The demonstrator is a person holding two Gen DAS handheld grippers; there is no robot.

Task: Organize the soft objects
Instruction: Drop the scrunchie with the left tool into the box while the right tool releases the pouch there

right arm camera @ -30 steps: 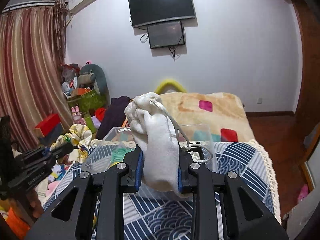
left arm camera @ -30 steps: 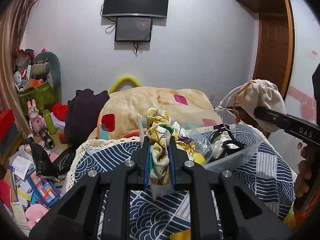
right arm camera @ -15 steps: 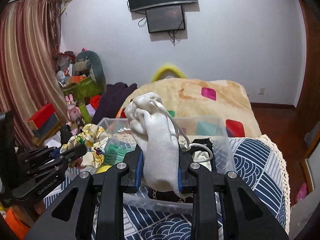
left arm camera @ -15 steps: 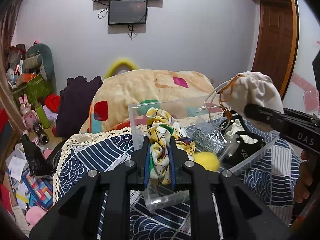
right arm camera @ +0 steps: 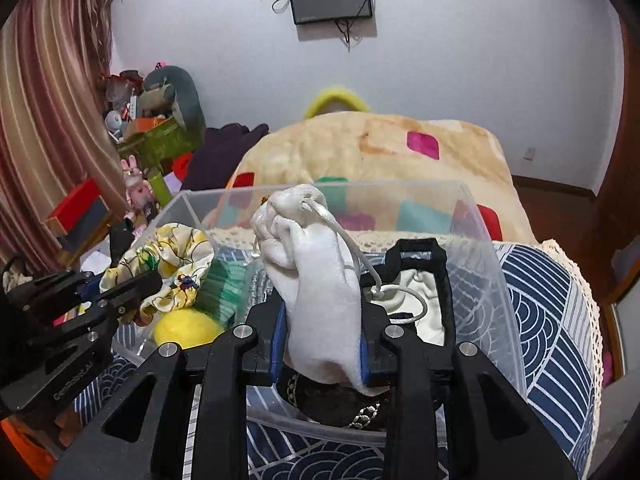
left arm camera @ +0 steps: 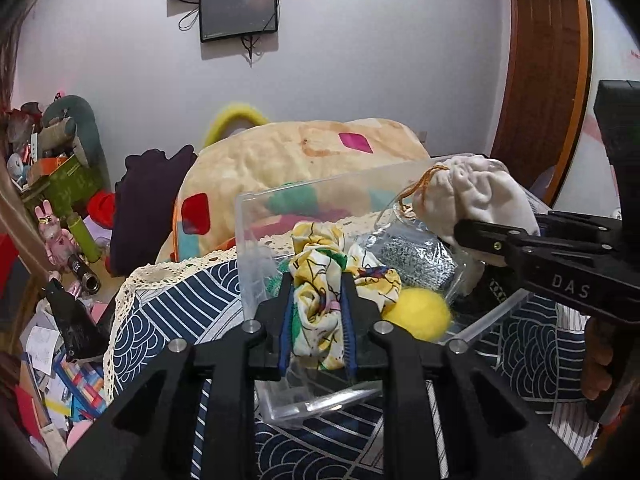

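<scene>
My left gripper (left arm camera: pixel 316 312) is shut on a yellow-and-white patterned scrunchie (left arm camera: pixel 320 288), held over the near left corner of a clear plastic bin (left arm camera: pixel 304 196). My right gripper (right arm camera: pixel 320 336) is shut on a white drawstring pouch (right arm camera: pixel 316 280) above the bin's (right arm camera: pixel 496 280) middle; the pouch (left arm camera: pixel 476 196) shows at right in the left wrist view. The scrunchie (right arm camera: pixel 168 264) shows at left in the right wrist view. In the bin lie a yellow fuzzy ball (left arm camera: pixel 420 316), a silver mesh bag (left arm camera: pixel 412 260), a green knit piece (right arm camera: pixel 224 284) and a black-and-white item (right arm camera: pixel 420 284).
The bin stands on a blue wave-patterned cloth (left arm camera: pixel 168 312) with a lace edge. Behind it lies a beige blanket (right arm camera: pixel 380 152) with coloured squares. Toys, boxes and papers (left arm camera: pixel 52 248) clutter the floor at left. A wooden door (left arm camera: pixel 540 80) stands at right.
Both grippers moved forward and down towards the bin with their loads still held; scrunchie and pouch now hang over the bin's inside.
</scene>
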